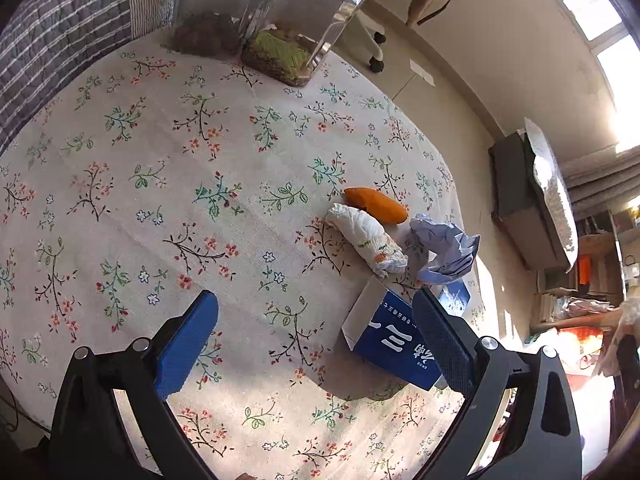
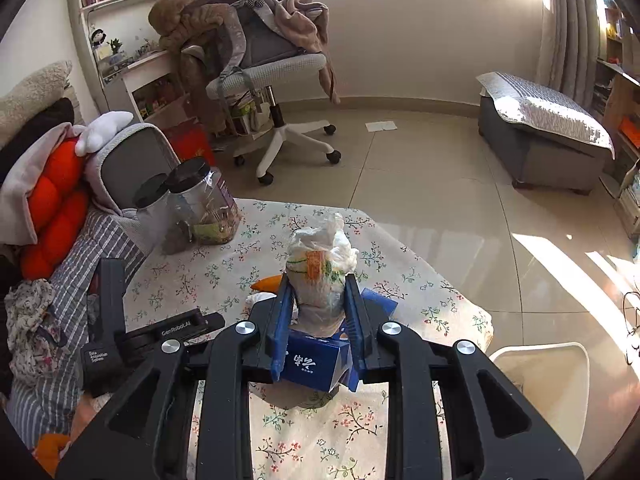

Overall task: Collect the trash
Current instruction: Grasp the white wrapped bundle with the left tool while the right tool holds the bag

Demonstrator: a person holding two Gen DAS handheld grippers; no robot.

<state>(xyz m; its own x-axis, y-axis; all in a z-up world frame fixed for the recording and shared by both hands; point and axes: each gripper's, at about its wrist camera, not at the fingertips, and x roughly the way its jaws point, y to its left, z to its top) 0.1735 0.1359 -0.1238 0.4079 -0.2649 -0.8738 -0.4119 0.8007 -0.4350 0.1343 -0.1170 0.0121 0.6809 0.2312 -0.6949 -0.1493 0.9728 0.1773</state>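
On the floral tablecloth (image 1: pixel 160 184) lie an orange peel-like piece (image 1: pixel 376 205), a rolled white wrapper (image 1: pixel 366 240), a crumpled pale blue paper (image 1: pixel 444 252) and an open blue box (image 1: pixel 394 340). My left gripper (image 1: pixel 316 320) is open and empty, hovering left of the box, its right finger over the box. My right gripper (image 2: pixel 318 292) is shut on a crumpled white printed wrapper (image 2: pixel 320 268), held upright above the blue box (image 2: pixel 316 364). The orange piece (image 2: pixel 267 282) shows behind it.
Two clear jars with black lids (image 1: pixel 296 20) (image 2: pixel 204 208) stand at the table's far edge. A striped quilt (image 1: pixel 60 32) lies beside the table. A white bin (image 2: pixel 548 384) sits off the table's right side. An office chair (image 2: pixel 272 76) and an ottoman (image 2: pixel 544 132) stand beyond.
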